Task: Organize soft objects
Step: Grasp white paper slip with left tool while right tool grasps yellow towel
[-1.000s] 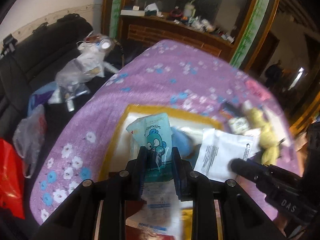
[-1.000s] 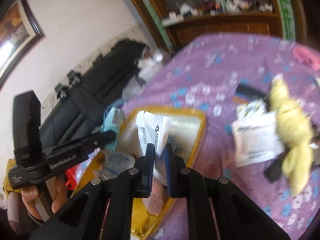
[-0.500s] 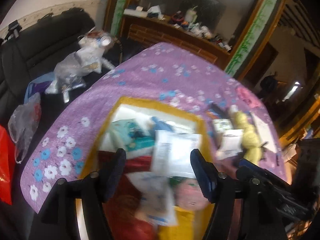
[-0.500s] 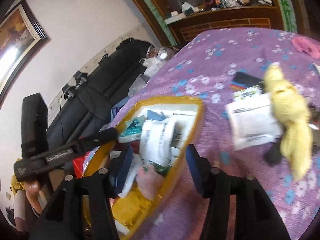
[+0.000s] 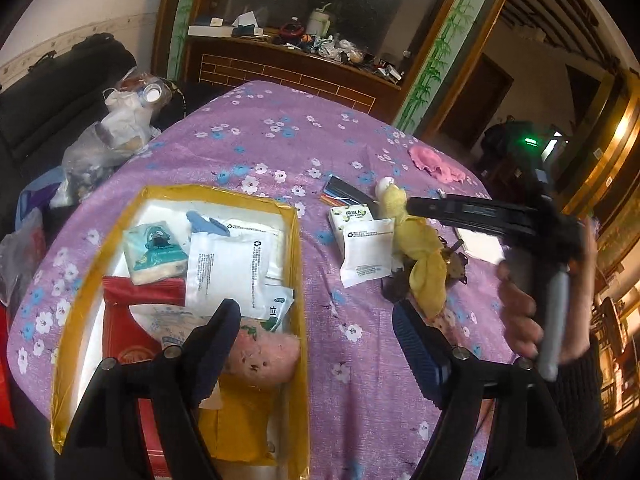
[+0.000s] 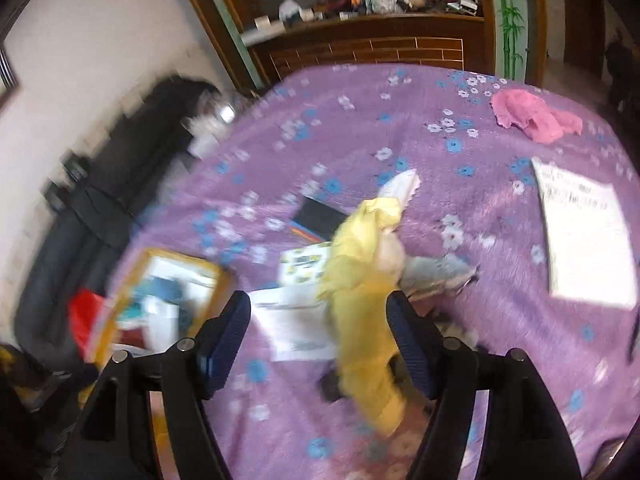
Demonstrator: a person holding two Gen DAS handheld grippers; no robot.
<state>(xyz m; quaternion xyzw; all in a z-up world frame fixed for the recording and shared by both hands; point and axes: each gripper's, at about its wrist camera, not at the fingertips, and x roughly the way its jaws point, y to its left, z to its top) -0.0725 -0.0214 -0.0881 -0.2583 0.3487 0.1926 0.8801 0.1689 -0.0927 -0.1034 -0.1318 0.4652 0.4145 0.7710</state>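
A yellow-rimmed box [image 5: 298,280] on the purple flowered cloth holds a teal tissue pack [image 5: 154,254], a white pouch [image 5: 226,270], a red packet and a pink plush [image 5: 266,354]. My left gripper [image 5: 316,312] hangs over the box's right rim, its jaws opening with nothing between them. My right gripper [image 6: 318,304] is also opening, above a limp yellow soft toy [image 6: 368,280] that lies on the cloth, unpressed. Beside the toy lie another white pouch [image 5: 366,254] and a green tissue pack [image 5: 350,216]. A pink cloth [image 6: 532,116] lies farther back.
A person's hand [image 5: 520,320] holds the right gripper's handle at the right. A white sheet [image 6: 584,236] and a dark striped packet [image 6: 320,218] lie on the cloth. A black sofa [image 5: 60,92] with plastic bags stands at the left, and a cluttered wooden cabinet [image 5: 288,64] behind.
Both grippers were shut, the left on the teal tissue pack and the right on the white pouch. Both packs now lie in the box, and the grippers have opened and swung right.
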